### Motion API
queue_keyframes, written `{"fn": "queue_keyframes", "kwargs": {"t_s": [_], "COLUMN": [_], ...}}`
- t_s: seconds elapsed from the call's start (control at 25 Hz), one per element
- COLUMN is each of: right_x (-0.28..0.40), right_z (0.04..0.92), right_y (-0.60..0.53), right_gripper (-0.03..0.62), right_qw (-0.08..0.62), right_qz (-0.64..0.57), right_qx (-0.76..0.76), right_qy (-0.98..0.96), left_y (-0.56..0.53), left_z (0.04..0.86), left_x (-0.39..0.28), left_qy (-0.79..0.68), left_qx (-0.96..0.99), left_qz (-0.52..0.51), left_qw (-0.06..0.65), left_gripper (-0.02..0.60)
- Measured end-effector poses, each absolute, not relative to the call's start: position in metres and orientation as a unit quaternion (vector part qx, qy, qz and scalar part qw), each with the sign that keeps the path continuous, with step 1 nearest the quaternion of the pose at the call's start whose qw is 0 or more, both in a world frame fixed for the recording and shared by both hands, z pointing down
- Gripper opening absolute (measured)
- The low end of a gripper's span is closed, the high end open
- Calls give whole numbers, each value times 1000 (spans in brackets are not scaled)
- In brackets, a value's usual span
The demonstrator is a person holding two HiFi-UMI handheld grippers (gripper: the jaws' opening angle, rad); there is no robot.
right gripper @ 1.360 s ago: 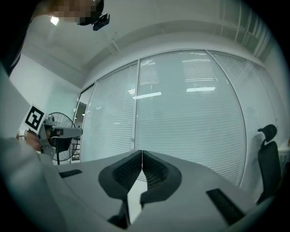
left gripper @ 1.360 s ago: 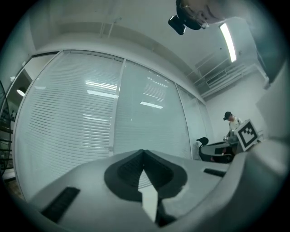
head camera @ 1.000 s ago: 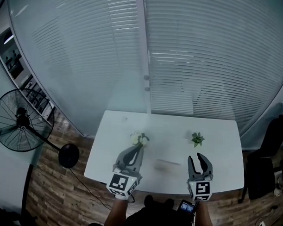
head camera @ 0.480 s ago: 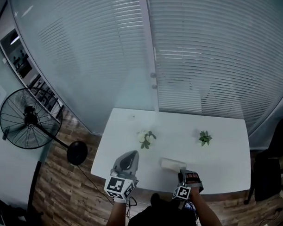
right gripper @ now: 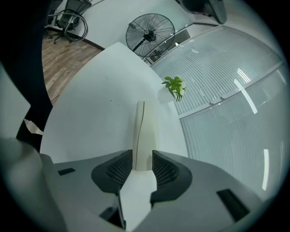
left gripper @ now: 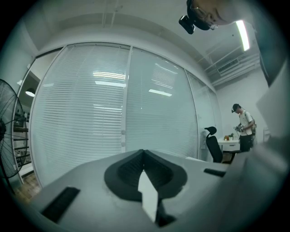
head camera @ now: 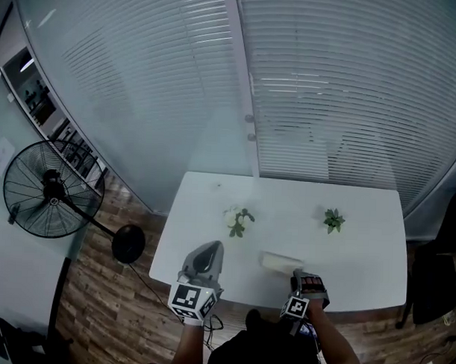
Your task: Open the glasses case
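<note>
Grey left tongs (left gripper: 143,152) and right tongs (right gripper: 142,156) have black ribbed pads (right gripper: 118,171)

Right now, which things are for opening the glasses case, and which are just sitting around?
For the job:
- case
- right gripper, closed on the case's end
- left gripper, shut and empty

Just lying about:
- flower plant
- green plant
- fan, on the floor beside the table
</note>
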State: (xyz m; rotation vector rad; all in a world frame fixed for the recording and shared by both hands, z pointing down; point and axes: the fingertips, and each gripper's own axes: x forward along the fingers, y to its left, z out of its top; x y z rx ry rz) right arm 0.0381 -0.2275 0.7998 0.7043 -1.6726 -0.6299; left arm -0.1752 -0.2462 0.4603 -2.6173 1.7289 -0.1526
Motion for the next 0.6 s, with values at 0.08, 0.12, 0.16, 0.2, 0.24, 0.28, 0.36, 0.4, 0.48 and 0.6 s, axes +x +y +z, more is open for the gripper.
{"fn": "queue_keyframes", "kwargs": {"t_s": [0.08, 0.12, 0.16, 0.2, 0.24, 0.28, 0.36, 0.4, 0.48, 0.6], "right_x": [40, 41, 41, 43, 44, 45, 44, 44, 44, 51], "right_z": [802, 800, 799, 799, 800, 801, 796, 788, 772, 755], "right_y": [-230, -231, -232, -234, -234, -233, -234, -236, -245, -271], "right_gripper": [146, 136, 120, 97, 70, 64, 55, 48, 35, 25], "right_qw": [575, 575, 575, 574, 574, 574, 571, 568, 559, 538], "right_qz": [-270, -273, -279, -283, -284, -281, -280, -285, -291, -291], "right_qx": [303, 303, 305, 308, 310, 310, 312, 316, 328, 360], "right_qy": [-711, -709, -706, -704, -703, -704, -706, -705, -704, -705], "left_y": [-247, -248, -248, -249, -249, -249, -249, -249, -250, -252], "left_z": [460, 460, 460, 460, 460, 459, 458, 458, 458, 458], "left_x": [-176, -177, -177, -176, -176, -175, -174, -173, -173, -170], "left_qy": [552, 553, 553, 553, 552, 552, 550, 550, 549, 547], "left_qx": [-832, -832, -832, -832, -832, -833, -834, -834, -834, -836], "left_qz": [-48, -47, -47, -48, -48, -49, -50, -50, -51, -51], "left_qw": [1, 0, 0, 0, 0, 0, 1, 2, 2, 3], "left_gripper": [2, 2, 2, 2, 2, 2, 2, 2, 2, 2]}}
